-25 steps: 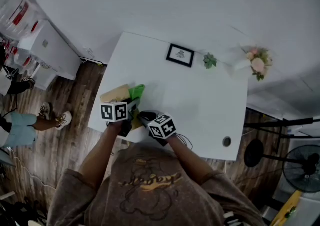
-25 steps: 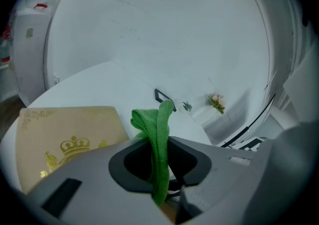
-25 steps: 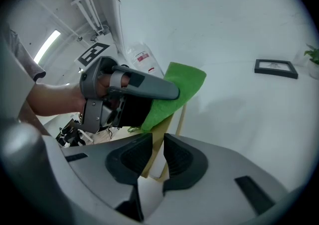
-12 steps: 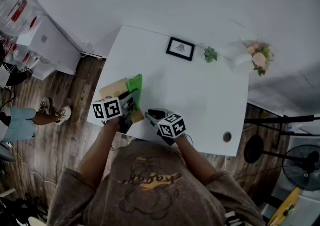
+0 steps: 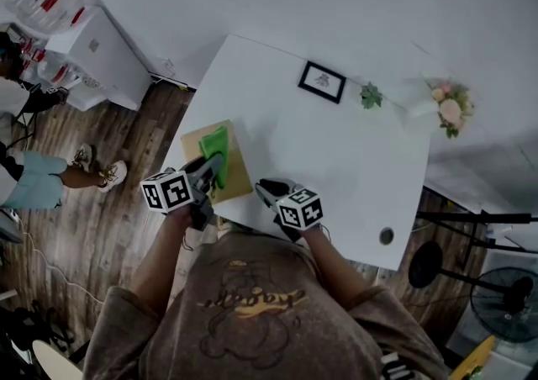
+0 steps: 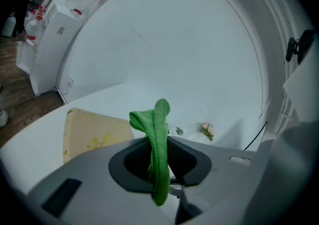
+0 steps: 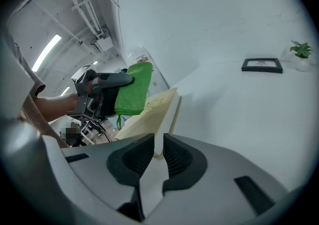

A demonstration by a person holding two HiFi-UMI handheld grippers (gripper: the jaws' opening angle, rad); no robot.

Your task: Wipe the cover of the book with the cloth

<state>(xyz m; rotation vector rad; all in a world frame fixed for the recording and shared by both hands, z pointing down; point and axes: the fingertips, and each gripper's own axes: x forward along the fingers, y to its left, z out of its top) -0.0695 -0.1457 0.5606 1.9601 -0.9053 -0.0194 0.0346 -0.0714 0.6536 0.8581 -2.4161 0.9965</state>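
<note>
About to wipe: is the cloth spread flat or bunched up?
Bunched: the green cloth is folded into a narrow strip, pinched in the left gripper, over the book.

Tan book (image 5: 239, 175), cover up — green cloth (image 5: 213, 146) bunched above it

The green cloth (image 6: 158, 149) was nubbly knitted fabric; the book (image 6: 89, 132) had matt tan card; the desk (image 5: 336, 160) was smooth white.
</note>
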